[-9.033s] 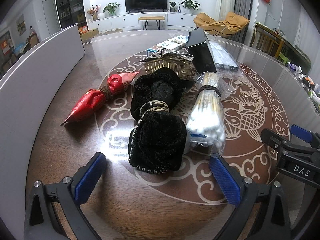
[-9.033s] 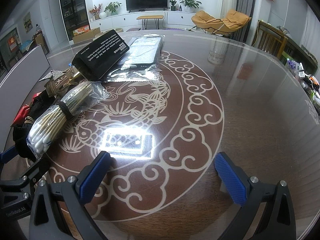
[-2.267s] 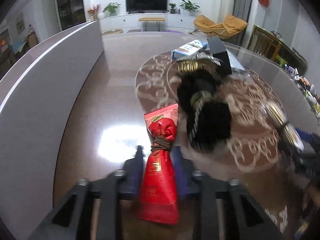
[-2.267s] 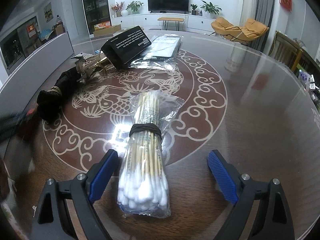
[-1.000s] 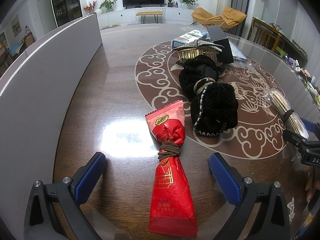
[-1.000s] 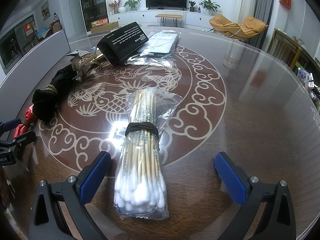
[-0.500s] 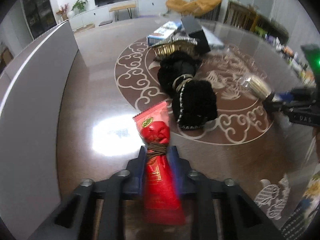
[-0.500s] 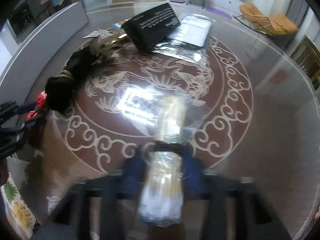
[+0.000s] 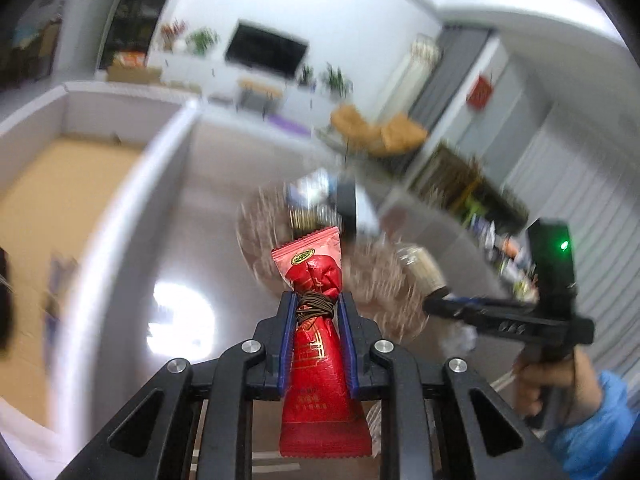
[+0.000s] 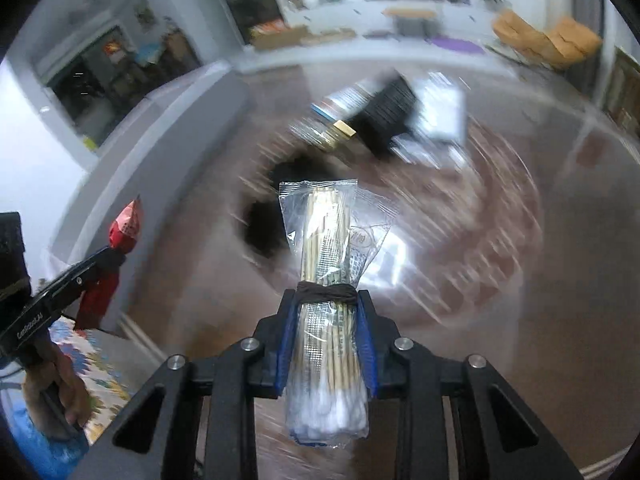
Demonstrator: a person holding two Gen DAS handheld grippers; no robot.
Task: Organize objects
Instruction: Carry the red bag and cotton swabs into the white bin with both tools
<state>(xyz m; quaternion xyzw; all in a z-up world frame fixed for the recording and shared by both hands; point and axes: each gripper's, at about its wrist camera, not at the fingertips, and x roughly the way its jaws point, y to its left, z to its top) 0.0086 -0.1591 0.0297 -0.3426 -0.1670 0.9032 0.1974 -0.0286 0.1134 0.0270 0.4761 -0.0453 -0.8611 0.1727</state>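
Note:
My left gripper (image 9: pixel 317 300) is shut on a red snack packet (image 9: pixel 318 356) tied with a brown band and holds it above the table. My right gripper (image 10: pixel 326 300) is shut on a clear bag of cotton swabs (image 10: pixel 326 280) with a dark band and also holds it in the air. The red packet shows in the right wrist view (image 10: pixel 120 240) at the left, and the swab bag shows in the left wrist view (image 9: pixel 422 270). Both views are blurred by motion.
A black pouch (image 10: pixel 264 216), a gold hair clip (image 10: pixel 336 130), a black box (image 10: pixel 388 116) and a plastic sleeve (image 10: pixel 440 108) lie on the round brown table (image 10: pixel 560 280). A grey-walled box with a tan floor (image 9: pixel 60 184) stands at the left.
Both grippers shut on their objects and lifted them off the table. The left one has swung up and leftward, so the grey box interior is in view.

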